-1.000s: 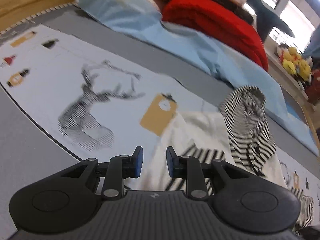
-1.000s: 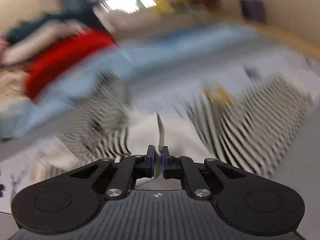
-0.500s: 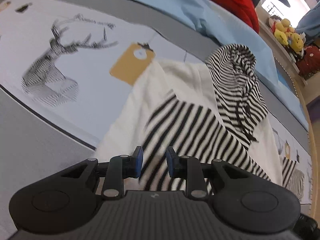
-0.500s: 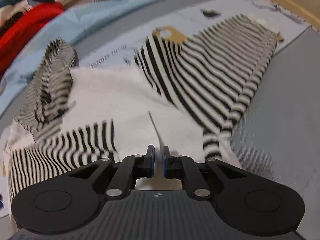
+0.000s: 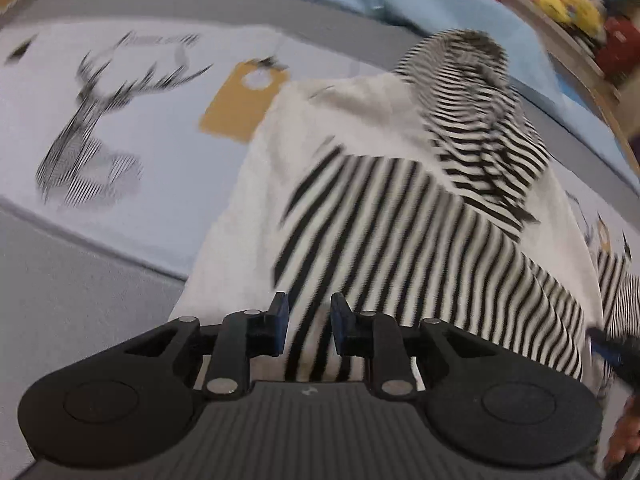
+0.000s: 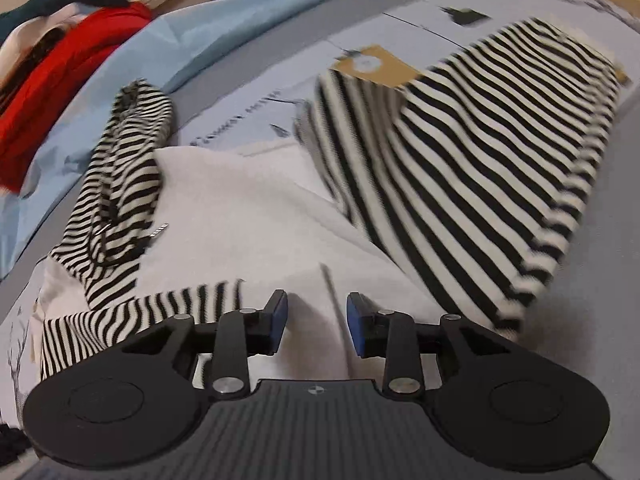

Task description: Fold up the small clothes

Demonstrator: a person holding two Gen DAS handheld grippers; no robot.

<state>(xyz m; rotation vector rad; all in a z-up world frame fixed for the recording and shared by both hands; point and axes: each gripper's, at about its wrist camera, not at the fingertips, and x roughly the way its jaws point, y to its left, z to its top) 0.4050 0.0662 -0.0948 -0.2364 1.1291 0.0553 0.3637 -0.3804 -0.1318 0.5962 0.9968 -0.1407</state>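
A small white hoodie [image 5: 344, 120] with black-and-white striped sleeves and hood lies flat on a printed sheet. In the left wrist view one striped sleeve [image 5: 400, 240] is folded across the white body and the striped hood [image 5: 476, 120] lies beyond. My left gripper [image 5: 306, 326] is open and empty just above that sleeve. In the right wrist view the white body [image 6: 256, 216] is in the middle, the hood [image 6: 124, 168] at left and the other striped sleeve [image 6: 480, 168] spread at right. My right gripper [image 6: 316, 318] is open and empty over the white hem.
The printed sheet [image 5: 120, 128] with a deer drawing and a tan tag covers a grey bed [image 5: 60, 312]. A light blue cloth [image 6: 200, 36] and a red garment [image 6: 60, 76] lie at the far side. Toys [image 5: 568, 4] sit at the back right.
My right gripper has opened; it was nearly shut on the white fabric's fold before. My left gripper has moved in over the striped sleeve and stays open.
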